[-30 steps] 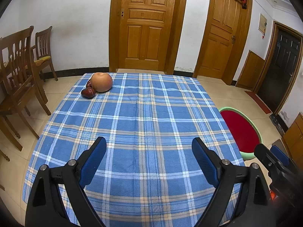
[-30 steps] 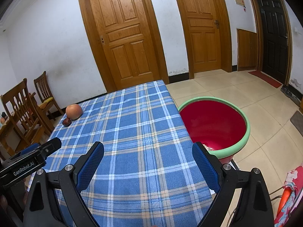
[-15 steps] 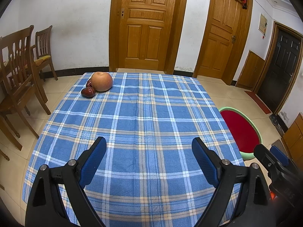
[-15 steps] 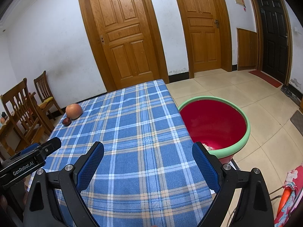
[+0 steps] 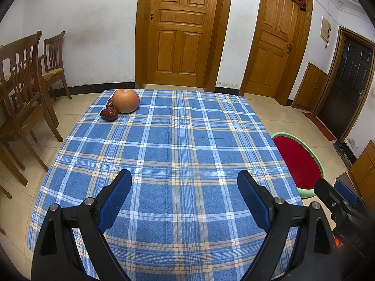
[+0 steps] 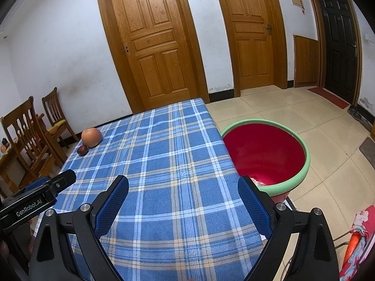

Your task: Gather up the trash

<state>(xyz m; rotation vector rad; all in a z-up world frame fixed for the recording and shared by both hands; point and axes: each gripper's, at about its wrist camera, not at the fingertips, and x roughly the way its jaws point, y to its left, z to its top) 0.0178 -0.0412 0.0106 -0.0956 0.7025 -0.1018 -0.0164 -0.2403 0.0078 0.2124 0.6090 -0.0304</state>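
White-walled room, tiled floor, two wooden doors point(image 5: 182, 30) straight ahead, dark door point(image 6: 337, 39) far right. Bench point(image 5: 178, 145) covered in a blue plaid cloth.

Left hand-held gripper point(image 5: 185, 199): jaws spread wide, nothing between the blue pads point(image 5: 114, 201), hovering over the near edge of the bench. Right hand-held gripper point(image 6: 182, 201): same, wide apart and empty, over the near right corner of the bench.

Apple point(image 5: 125, 100) sits far ahead and to the left of both grippers, near the far left corner of the bench. Two red dates: one date point(image 5: 109, 114) just in front-left of the apple, touching or almost touching it; second date point(image 5: 110, 103) tucked behind, mostly hidden by the apple. All well apart from either gripper.

Red basin point(image 6: 302, 175) with green rim on the floor just right of the bench, ahead-right of the right gripper; some pale scraps point(image 6: 257, 180) visible at its bottom, too small to identify.

Wooden chairs point(image 5: 25, 89) off to the left of the bench.
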